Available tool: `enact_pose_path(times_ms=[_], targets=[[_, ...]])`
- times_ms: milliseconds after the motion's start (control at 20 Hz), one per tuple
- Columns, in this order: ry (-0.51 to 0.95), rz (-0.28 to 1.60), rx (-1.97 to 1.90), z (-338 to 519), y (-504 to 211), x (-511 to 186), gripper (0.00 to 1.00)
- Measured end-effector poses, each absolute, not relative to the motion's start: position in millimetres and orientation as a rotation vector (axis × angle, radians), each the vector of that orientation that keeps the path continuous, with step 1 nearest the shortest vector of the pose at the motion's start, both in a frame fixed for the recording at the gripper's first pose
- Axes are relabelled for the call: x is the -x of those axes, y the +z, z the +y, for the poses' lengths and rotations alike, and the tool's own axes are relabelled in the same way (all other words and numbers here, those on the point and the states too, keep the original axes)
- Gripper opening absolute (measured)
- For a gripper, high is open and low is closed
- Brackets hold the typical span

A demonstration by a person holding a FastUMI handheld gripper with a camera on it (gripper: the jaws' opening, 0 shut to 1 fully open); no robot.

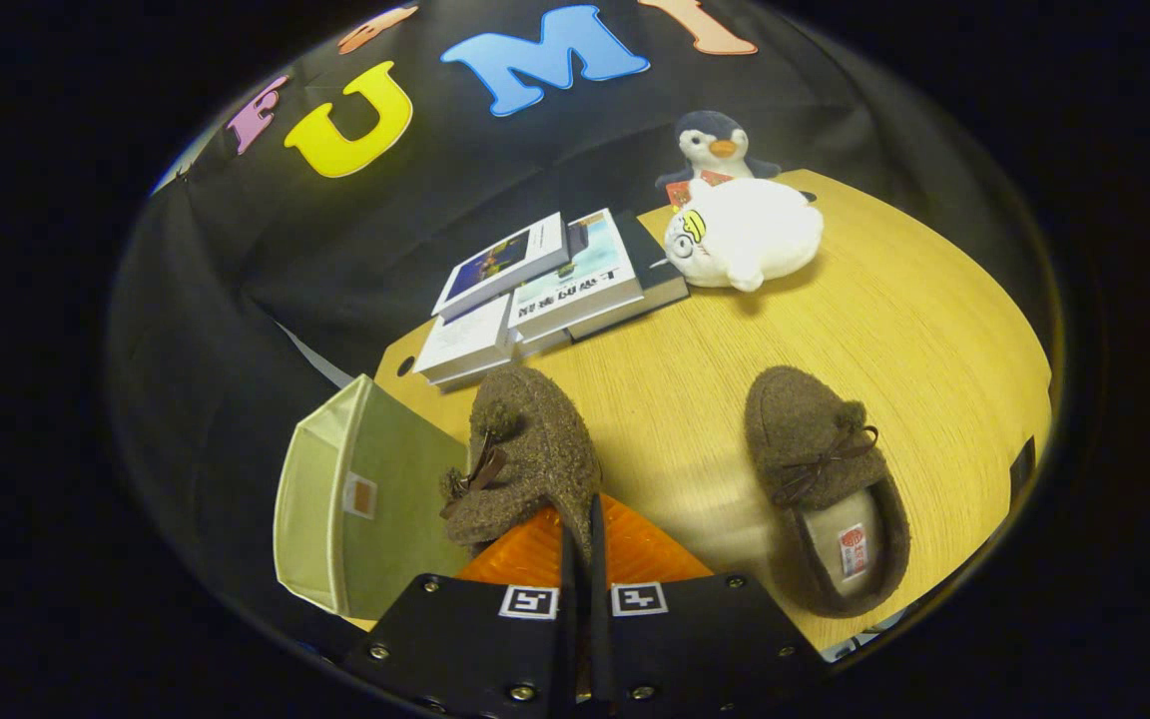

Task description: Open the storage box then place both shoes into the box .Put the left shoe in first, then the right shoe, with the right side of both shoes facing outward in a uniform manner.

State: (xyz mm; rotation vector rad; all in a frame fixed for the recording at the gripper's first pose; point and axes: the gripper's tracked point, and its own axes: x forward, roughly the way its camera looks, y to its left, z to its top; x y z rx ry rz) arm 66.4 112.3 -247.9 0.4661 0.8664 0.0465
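- Off to the left of the fingers, the pale green fabric storage box (335, 499) lies tipped on its side at the edge of the wooden table (894, 330), its mouth facing away from the shoes; carried over from this side, a shoe could catch the rim or push the light box off the table.
- Between the fingers, the hand-held gripper (582, 544) is clenched on the heel rim of a brown fuzzy slipper with a bow (525, 459), which hangs toe-forward; the grip looks thin, so the slipper may swing, twist or slip free.
- Beyond it, a stack of books (545, 290) and two plush toys (740, 215) sit well clear.
- Right of the fingers, the second brown slipper (830, 489) rests near the table edge; a careless sweep could knock it off.
- Which shoe is the left one I cannot tell, so the order could go wrong.
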Motion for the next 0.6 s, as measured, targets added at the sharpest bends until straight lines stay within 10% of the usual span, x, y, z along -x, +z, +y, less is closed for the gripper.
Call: enact_pose_path(times_ms=[600], targets=[[0.201, 0.754, -0.514, 228, -149, -96, 0.05]])
